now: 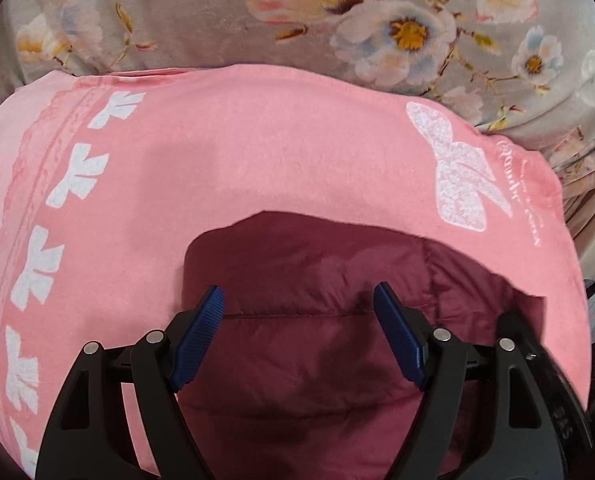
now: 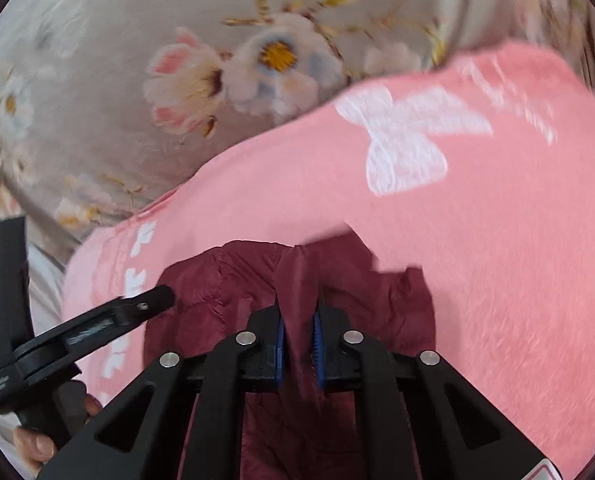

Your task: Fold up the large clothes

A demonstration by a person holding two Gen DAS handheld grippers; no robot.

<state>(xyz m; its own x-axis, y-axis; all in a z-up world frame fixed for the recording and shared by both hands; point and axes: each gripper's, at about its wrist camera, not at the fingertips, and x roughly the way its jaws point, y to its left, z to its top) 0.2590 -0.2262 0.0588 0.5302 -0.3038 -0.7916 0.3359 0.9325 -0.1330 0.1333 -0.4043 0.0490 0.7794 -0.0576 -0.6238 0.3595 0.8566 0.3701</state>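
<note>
**Right gripper pinches the maroon jacket; left gripper stands spread above it**

The right gripper (image 2: 299, 336) has its blue pads pressed onto a raised fold of the maroon quilted jacket (image 2: 297, 280), which rises in a ridge between them. Only the right wrist view shows this pinch. It also shows the left gripper (image 2: 153, 300) from the side, low at the picture's left, with a person's fingers (image 2: 37, 442) around its handle.

The left wrist view shows that gripper (image 1: 298, 336) from behind: its jaws are spread wide, the blue ribbed pads (image 1: 199, 336) well apart, with nothing between them. The jacket (image 1: 317, 344) lies flat and puffy below, a stitched seam running across it.

The jacket rests on a pink towel-like cloth (image 1: 277, 140) printed with a large white bow (image 1: 457, 176) and a row of smaller white bows (image 1: 77, 176) along a lacy band. Beside the large bow runs pale script, too faint to read. Small white lettering on the left gripper's body in the right wrist view is also too small to read.

The pink cloth lies over a grey bedcover (image 1: 217, 28) with pink, white and blue flowers, creased at the right edge.
</note>
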